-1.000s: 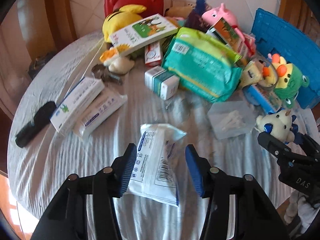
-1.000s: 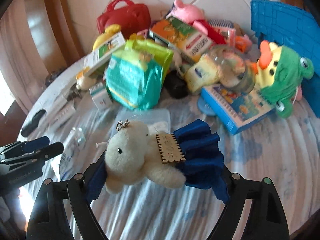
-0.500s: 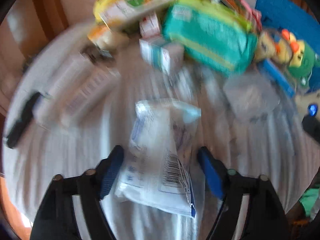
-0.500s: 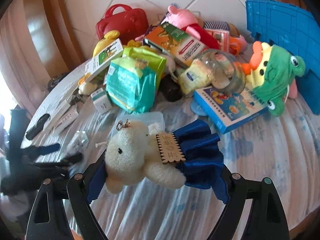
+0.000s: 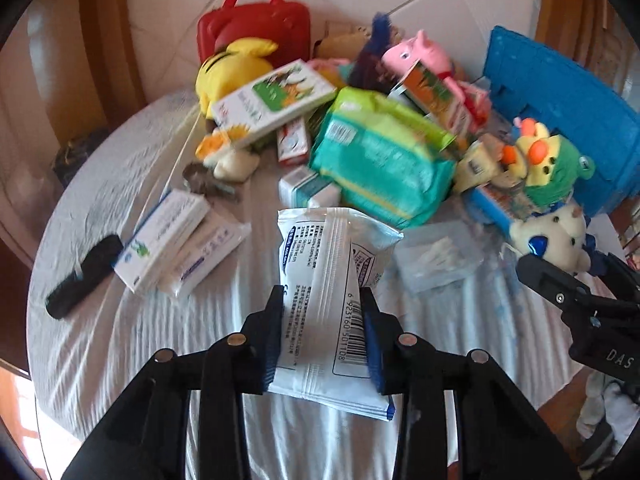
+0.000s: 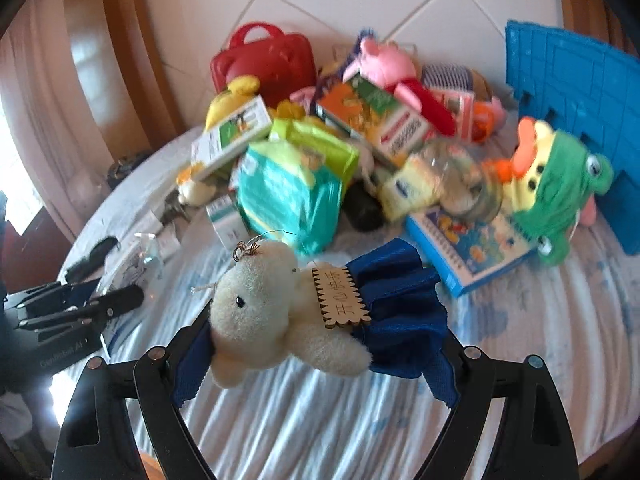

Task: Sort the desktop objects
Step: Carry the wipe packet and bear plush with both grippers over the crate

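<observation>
My left gripper (image 5: 322,334) is shut on a white plastic packet with blue print and a barcode (image 5: 328,276), lifted off the white tablecloth (image 5: 120,340). My right gripper (image 6: 316,344) is shut on a cream plush bear in a blue dress with a wooden tag (image 6: 288,308), held above the cloth. The bear also shows at the right of the left wrist view (image 5: 554,236), with the right gripper's black fingers (image 5: 560,284) below it. The left gripper shows at the left of the right wrist view (image 6: 100,300).
A cluttered pile fills the back of the round table: a green tissue pack (image 5: 380,164), a red case (image 5: 260,28), a pink pig plush (image 5: 420,52), a frog-hooded duck plush (image 6: 556,188), a blue basket (image 6: 576,120), white boxes (image 5: 168,236), a black comb (image 5: 84,276), a blue book (image 6: 468,248).
My left gripper has closed on the white packet and lifted it off the cloth. My right gripper still holds the bear and has shifted slightly.
</observation>
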A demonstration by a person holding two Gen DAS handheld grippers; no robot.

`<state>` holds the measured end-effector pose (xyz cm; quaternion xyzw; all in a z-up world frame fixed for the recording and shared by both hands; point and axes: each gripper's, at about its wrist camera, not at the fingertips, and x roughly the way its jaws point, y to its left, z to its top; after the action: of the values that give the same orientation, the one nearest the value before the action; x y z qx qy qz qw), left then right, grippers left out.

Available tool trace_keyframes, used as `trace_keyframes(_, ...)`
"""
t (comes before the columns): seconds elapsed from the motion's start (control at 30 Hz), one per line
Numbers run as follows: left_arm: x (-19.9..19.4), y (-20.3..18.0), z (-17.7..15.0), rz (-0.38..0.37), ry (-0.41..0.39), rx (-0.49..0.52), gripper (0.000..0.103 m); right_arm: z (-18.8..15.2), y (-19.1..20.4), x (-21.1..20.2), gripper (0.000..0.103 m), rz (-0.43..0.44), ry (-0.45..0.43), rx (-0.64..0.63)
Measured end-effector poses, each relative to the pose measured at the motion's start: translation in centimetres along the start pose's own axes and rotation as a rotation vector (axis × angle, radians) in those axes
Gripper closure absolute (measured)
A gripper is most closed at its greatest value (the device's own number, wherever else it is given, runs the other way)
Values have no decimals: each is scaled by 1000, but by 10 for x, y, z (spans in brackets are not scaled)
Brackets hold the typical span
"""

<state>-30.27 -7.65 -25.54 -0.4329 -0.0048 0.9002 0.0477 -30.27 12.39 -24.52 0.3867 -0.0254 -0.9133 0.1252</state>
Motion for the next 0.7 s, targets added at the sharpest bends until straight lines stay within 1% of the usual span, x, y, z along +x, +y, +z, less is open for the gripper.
trace_keyframes(0.17, -29, -23, 21, -27, -49, 40, 68, 12, -4, -27, 15, -29, -49, 1)
trace_keyframes(0.3, -48, -55, 35, -67, -87, 75, 68, 20, -17, -54, 15, -63, -92, 12)
trace_keyframes(0.53, -73, -116, 59, -127, -155, 129, 68, 41, -55, -100, 15, -112, -174, 27)
trace_keyframes(0.7, -84, -159, 77, -150, -195, 149, 68, 56, -89, -129, 15, -128, -222, 20)
